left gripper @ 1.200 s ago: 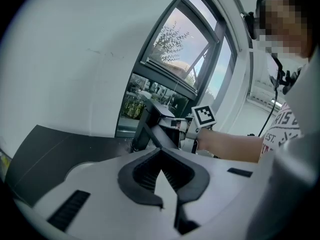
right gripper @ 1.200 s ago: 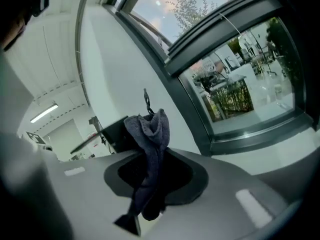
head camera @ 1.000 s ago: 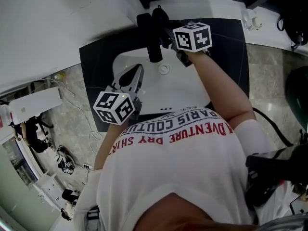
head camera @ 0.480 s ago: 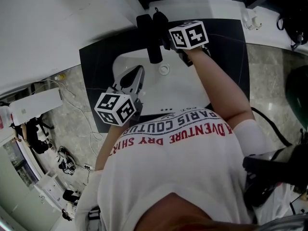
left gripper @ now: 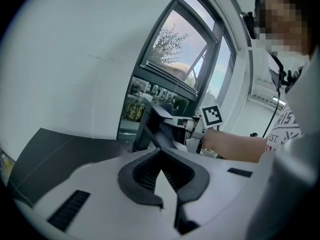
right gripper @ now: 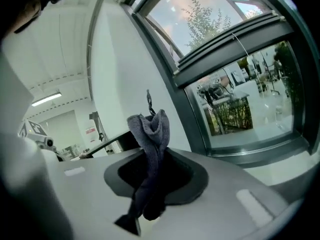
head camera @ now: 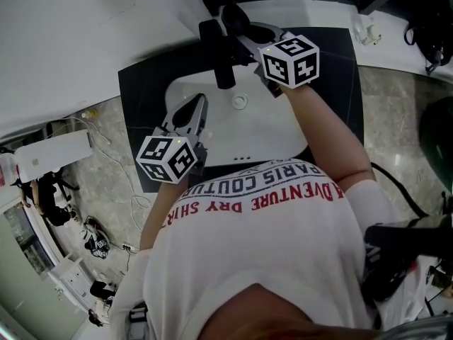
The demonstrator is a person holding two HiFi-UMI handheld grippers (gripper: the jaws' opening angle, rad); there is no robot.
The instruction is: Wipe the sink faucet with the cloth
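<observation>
The black faucet (head camera: 216, 52) stands at the back rim of the white sink (head camera: 262, 133). My right gripper (head camera: 237, 23) reaches past the faucet's top from the right and is shut on a dark grey cloth (head camera: 232, 14). In the right gripper view the cloth (right gripper: 150, 149) hangs bunched out of the jaws of the right gripper (right gripper: 151, 156). My left gripper (head camera: 190, 113) hovers over the sink's left edge, shut with nothing in it. In the left gripper view its tips (left gripper: 161, 153) meet, with the faucet (left gripper: 152, 126) straight ahead.
A black countertop (head camera: 141, 98) surrounds the sink, with a round drain (head camera: 239, 101) in the basin. A window and sill run behind the faucet. A white wall ledge lies to the left. Small items (head camera: 368, 30) sit at the far right corner.
The right gripper has shifted a little right and tilted, carrying the cloth higher behind the faucet's top. The left gripper has barely moved.
</observation>
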